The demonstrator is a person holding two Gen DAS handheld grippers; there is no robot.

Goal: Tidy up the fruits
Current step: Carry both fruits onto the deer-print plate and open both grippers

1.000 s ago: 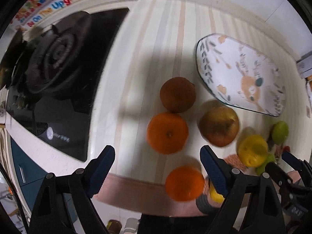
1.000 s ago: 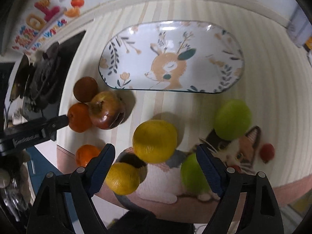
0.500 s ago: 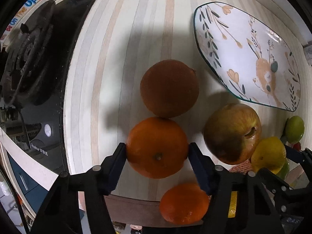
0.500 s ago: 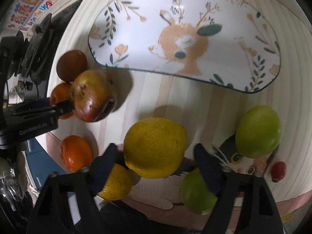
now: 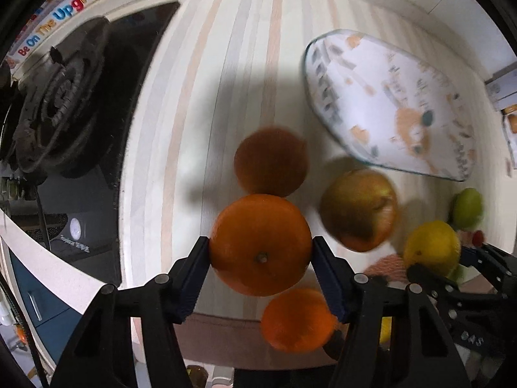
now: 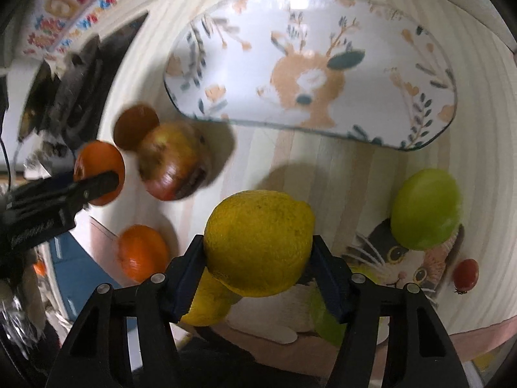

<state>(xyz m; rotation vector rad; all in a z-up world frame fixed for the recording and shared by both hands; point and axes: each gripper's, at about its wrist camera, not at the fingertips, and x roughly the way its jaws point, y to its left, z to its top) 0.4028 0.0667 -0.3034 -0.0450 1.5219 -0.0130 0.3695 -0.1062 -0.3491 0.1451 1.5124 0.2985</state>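
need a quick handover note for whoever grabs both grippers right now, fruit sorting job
Left gripper: shut on an orange.
Right gripper: jaws closing, pads pressed on a lemon.
Deer plate: no fruit on it.
On the counter: dark orange, apple, second orange. On the cat mat: lime, small red fruit, a second lemon and a green fruit behind the fingers.
Done: nothing placed.
Left: probably move all the fruit to the plate.

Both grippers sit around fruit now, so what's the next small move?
Probably lift both straight up. The left gripper pads press the large round orange; the right gripper, jaws closing, flanks the big yellow lemon. The deer-patterned oval plate lies bare beyond.
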